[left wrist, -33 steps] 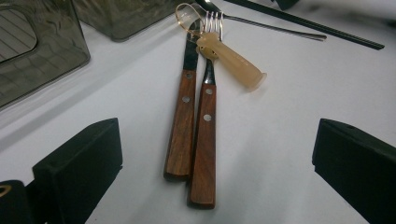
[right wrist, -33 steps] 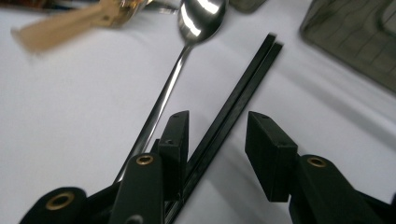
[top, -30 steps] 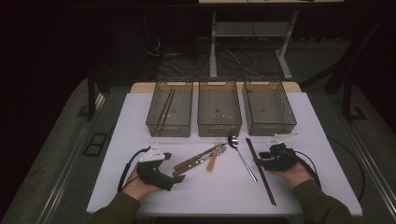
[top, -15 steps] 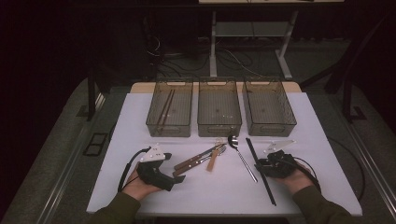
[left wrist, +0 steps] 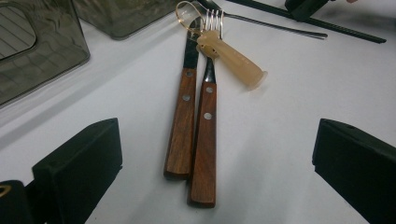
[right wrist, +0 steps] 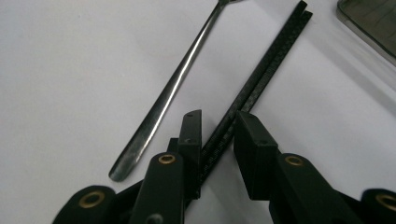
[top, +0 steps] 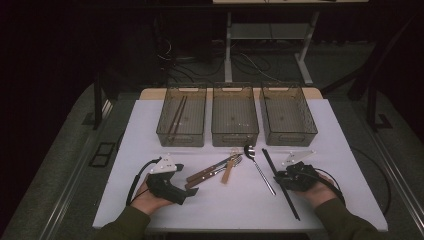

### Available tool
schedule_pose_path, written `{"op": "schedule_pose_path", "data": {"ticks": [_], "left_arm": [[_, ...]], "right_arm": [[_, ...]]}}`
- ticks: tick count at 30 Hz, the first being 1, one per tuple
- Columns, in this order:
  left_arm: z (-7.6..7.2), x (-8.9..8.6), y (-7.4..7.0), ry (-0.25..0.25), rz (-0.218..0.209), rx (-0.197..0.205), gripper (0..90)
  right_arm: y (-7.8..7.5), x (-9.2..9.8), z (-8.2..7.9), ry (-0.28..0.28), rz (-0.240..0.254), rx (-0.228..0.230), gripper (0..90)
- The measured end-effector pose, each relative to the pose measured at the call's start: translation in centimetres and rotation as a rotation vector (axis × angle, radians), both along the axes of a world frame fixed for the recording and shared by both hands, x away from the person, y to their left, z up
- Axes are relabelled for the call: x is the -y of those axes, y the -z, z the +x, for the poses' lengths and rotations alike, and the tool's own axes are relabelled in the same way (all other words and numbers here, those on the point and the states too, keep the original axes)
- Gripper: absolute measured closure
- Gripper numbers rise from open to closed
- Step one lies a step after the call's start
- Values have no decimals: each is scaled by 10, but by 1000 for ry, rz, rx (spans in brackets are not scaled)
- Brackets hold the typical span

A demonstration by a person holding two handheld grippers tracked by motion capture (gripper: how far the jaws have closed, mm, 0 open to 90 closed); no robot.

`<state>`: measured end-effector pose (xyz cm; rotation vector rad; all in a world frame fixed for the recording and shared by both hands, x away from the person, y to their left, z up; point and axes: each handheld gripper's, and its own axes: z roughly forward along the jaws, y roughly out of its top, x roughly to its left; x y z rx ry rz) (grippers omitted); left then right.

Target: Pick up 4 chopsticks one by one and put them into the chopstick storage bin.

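Smoke-tinted plastic makes up the 3 bins [top: 235, 122] lined along the far side of the white table [top: 150, 130], and the leftmost already holds a pair of brown chopsticks [top: 177, 117]. On the left of the high view, the left gripper [top: 186, 192] rests on the table with its jaws wide apart and nothing between them; its own view looks along 2 wooden-handled pieces [left wrist: 194, 126] lying side by side, a fork's tines showing at their far end, with a pale plastic-handled utensil [left wrist: 231, 60] lying across their tips. Right of these lies a steel spoon [top: 259, 167], its bowl toward the bins. Further right are the black chopsticks [right wrist: 261, 74], a pair lying pressed together on the table and running from near the bins back toward the person. The right gripper [right wrist: 218, 128] straddles them near their near end; its jaws have just been closing, with the pair between them, and the left jaw looks to be against the sticks while a gap remains at the right one, so they are not yet clamped. The likely trouble from here is a grip on only 1 stick, or a squeeze that rolls 1 over the other, so that 1 stays behind. Held so near the end, the long sticks could also droop and swing, catching the spoon's handle just beside them.
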<state>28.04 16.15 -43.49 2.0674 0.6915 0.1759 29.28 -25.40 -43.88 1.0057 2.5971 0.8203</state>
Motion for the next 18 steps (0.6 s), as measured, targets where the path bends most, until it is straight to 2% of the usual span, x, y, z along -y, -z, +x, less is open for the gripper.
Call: {"op": "schedule_pose_path", "data": {"ticks": [11,18], "left_arm": [[0,0,0,0,2,1,4],[0,0,0,1,1,1,3]], "right_arm": [[-1,14,-4,-15,-31,10,752],[-2,26,-4,-1,-46,11,771]]}}
